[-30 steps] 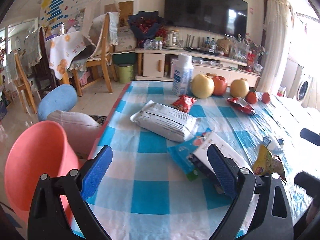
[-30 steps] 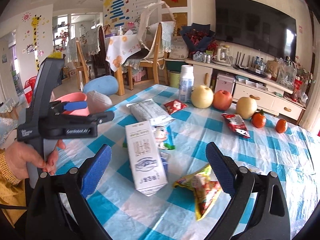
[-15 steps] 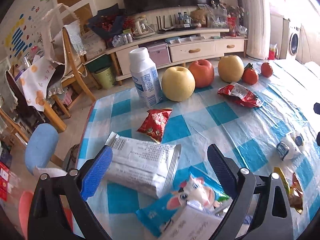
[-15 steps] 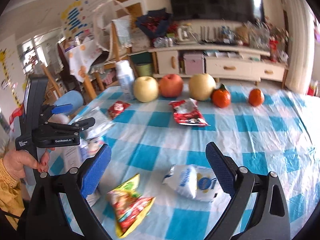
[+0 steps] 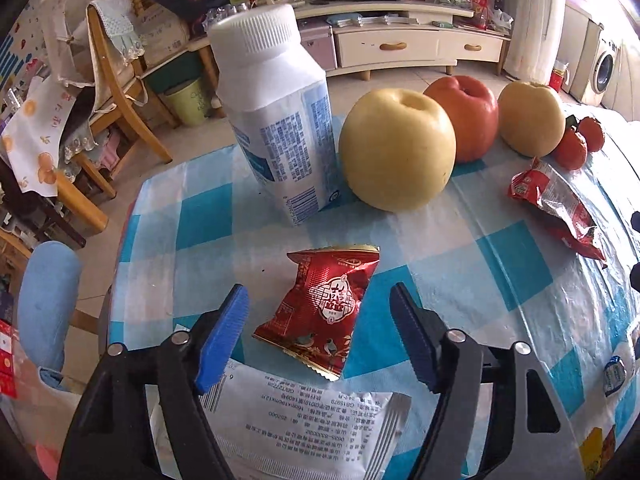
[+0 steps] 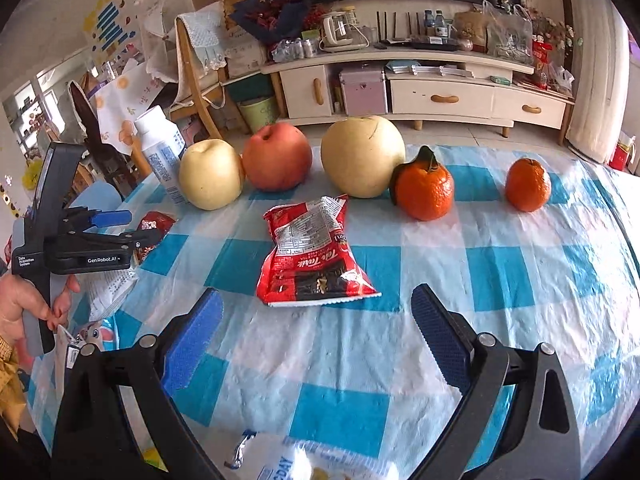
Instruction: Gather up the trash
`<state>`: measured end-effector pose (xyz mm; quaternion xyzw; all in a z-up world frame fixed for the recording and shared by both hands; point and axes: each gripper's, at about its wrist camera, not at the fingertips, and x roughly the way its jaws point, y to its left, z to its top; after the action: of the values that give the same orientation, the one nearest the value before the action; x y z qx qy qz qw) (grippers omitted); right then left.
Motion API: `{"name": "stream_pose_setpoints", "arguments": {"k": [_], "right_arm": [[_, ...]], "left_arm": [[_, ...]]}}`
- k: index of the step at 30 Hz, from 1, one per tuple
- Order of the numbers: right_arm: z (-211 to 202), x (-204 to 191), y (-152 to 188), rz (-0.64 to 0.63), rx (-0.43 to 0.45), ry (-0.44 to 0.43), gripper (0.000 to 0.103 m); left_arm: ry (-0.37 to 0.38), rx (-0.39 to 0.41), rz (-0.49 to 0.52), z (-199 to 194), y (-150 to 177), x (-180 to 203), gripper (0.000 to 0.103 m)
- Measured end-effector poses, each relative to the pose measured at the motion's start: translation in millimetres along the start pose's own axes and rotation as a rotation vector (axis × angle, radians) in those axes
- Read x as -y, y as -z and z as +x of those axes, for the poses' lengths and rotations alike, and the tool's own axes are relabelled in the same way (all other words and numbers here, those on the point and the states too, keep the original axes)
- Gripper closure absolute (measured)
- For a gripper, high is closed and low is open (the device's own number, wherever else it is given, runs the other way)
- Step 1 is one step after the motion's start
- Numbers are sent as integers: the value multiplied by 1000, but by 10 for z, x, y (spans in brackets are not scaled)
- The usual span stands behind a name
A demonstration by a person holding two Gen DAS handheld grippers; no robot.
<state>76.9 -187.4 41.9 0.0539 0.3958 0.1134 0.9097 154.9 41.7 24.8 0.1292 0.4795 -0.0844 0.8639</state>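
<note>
A small red snack wrapper [image 5: 324,312] lies on the blue checked tablecloth [image 5: 500,264], between the open jaws of my left gripper [image 5: 320,340], which is just above it. A larger red crisp packet [image 6: 312,256] lies in front of my right gripper [image 6: 316,340], which is open and empty, short of the packet. The same packet shows at the right in the left wrist view [image 5: 560,208]. A white printed wrapper [image 5: 304,428] lies under the left gripper. The left gripper also shows in the right wrist view [image 6: 116,216].
A white milk bottle [image 5: 276,120] stands behind the small wrapper. Two yellow pears [image 6: 210,174] [image 6: 362,156], a red apple [image 6: 277,156] and two oranges [image 6: 426,192] [image 6: 527,184] line the far table edge. More wrappers lie at the near edge [image 6: 280,460].
Both grippers have moved forward across the table towards the fruit. The left gripper's jaws have narrowed and now straddle the small red wrapper. The right gripper has closed in on the red crisp packet.
</note>
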Motion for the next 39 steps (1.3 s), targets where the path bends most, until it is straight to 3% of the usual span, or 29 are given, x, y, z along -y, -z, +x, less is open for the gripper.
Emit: {"name": "stream_pose_setpoints", "arguments": {"k": [5,8,10,13,15,16,17,25,39], "right_arm": [[258,-124,-150,-109,-21,60,7],[455,-202,-218,-179,-56,92,7],[542,-261,-251,-214,-67,120,7],[646,-317,-275,-256,-92,122,8],[665,-334,-277,-267,-101,111,23],[678,-335,-268,-268,-109,104,41],[702,-321,-259,-265,-123,111,44],[560,-321,-122,-287,-134,42,51],[-49,-584,460,-288,-182,-121,52]], "left_arm": [[29,1,14,145,16,68,42],[64,7,4,145,10,56,51],[85,6,6,127,12,79,63],[65,14,4,104,44,136,64],[80,14,-13,86,67,165,65],[87,17,-10,68,91,201,65],[90,20,-1,45,120,245,66],[150,27,-9,-185,402,568,66],[230,75,-50,-732,1191,1009,66]]}}
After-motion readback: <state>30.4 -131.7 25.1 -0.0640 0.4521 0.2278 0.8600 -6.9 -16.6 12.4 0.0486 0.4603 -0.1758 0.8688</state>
